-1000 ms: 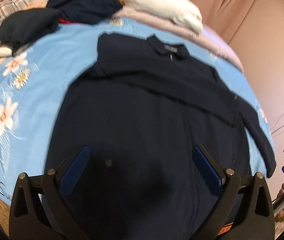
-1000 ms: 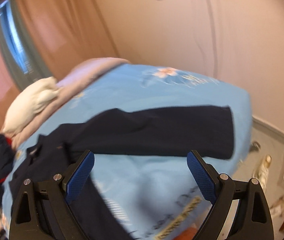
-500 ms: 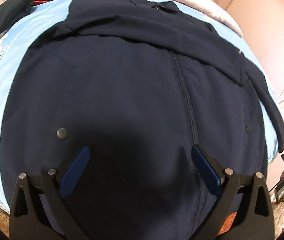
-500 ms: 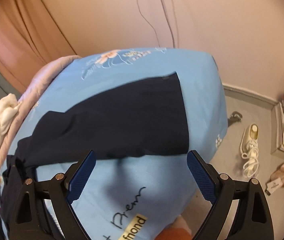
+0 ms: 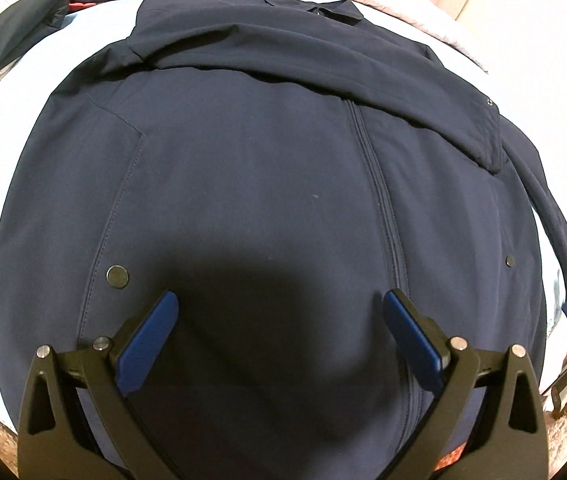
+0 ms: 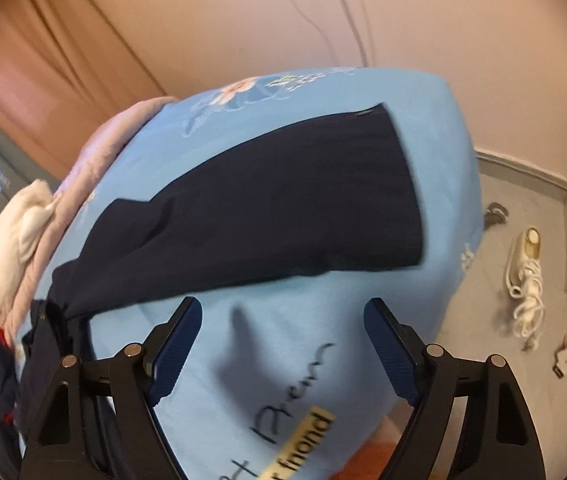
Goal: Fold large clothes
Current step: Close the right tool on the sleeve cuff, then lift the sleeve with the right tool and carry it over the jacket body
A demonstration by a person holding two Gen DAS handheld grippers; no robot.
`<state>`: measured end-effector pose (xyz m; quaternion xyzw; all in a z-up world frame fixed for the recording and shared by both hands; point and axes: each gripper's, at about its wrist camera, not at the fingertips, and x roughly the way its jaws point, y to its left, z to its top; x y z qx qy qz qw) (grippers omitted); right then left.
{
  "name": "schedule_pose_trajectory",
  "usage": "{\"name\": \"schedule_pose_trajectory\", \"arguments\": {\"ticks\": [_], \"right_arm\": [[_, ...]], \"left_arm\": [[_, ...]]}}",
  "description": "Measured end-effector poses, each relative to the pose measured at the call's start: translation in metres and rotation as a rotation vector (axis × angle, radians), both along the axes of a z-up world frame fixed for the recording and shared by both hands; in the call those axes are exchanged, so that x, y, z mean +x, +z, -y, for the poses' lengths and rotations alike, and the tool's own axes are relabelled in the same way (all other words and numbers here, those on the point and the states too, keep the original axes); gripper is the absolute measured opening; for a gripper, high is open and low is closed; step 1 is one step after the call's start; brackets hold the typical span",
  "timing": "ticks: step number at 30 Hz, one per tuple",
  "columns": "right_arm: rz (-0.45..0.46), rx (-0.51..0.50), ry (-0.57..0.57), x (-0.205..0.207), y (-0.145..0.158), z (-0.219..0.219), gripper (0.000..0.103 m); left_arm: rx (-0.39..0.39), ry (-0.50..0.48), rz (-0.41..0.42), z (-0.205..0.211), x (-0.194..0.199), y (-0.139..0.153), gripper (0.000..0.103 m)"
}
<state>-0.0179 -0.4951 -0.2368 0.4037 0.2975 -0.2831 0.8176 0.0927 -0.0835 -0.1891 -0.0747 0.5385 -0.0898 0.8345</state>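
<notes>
A navy zip-front jacket (image 5: 267,184) lies flat on a light-blue bedsheet (image 6: 295,344), collar at the far end, one sleeve folded across its chest. The other sleeve (image 6: 275,216) stretches right across the sheet toward the bed's corner. The left gripper (image 5: 279,328) hovers spread over the jacket's near hem with nothing pinched. The right gripper (image 6: 283,340) has its jaws closing over bare sheet, nothing between them. Dark clothes (image 5: 15,24) are heaped far left, and a white pillow (image 6: 15,236) lies beyond. The jacket's near hem is cut off.
</notes>
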Motion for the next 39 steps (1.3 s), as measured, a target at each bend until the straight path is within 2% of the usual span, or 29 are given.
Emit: {"name": "schedule_pose_trajectory", "arguments": {"ticks": [5, 8, 11, 17, 20, 21, 22, 26, 29, 34, 39], "right_arm": [[0.036, -0.008, -0.034, 0.01, -0.003, 0.015, 0.085], [0.108, 0.04, -0.071, 0.009, -0.004, 0.032, 0.084], [0.154, 0.059, -0.121, 0.007, -0.003, 0.047, 0.077], [0.137, 0.04, -0.171, 0.016, -0.003, 0.063, 0.046], [0.123, 0.01, -0.18, 0.017, 0.003, 0.064, 0.027], [0.122, -0.005, -0.181, 0.017, 0.007, 0.063, 0.016], [0.117, -0.022, -0.179, 0.019, 0.012, 0.064, 0.01], [0.138, -0.136, -0.138, 0.029, 0.05, 0.056, 0.004], [0.166, -0.258, -0.092, 0.042, 0.097, 0.042, 0.004], [0.256, -0.398, -0.004, 0.063, 0.171, 0.017, 0.004], [0.313, -0.51, 0.098, 0.093, 0.225, -0.015, 0.004]], "left_arm": [[-0.014, -0.002, 0.006, 0.0, 0.001, 0.0, 0.102], [-0.016, -0.002, 0.01, -0.004, -0.003, 0.001, 0.102], [-0.021, 0.0, 0.012, -0.006, -0.004, 0.002, 0.102], [-0.046, 0.005, 0.013, -0.011, -0.003, 0.004, 0.102], [-0.057, 0.008, 0.014, -0.012, -0.001, 0.007, 0.102], [-0.063, 0.014, 0.015, -0.013, 0.0, 0.008, 0.101], [-0.068, 0.019, 0.016, -0.014, 0.001, 0.009, 0.1], [-0.089, 0.059, 0.031, -0.027, 0.006, 0.02, 0.098], [-0.108, 0.095, 0.072, -0.04, 0.007, 0.035, 0.098], [-0.116, 0.155, 0.14, -0.066, 0.005, 0.059, 0.098], [-0.124, 0.227, 0.201, -0.093, -0.004, 0.081, 0.098]]}}
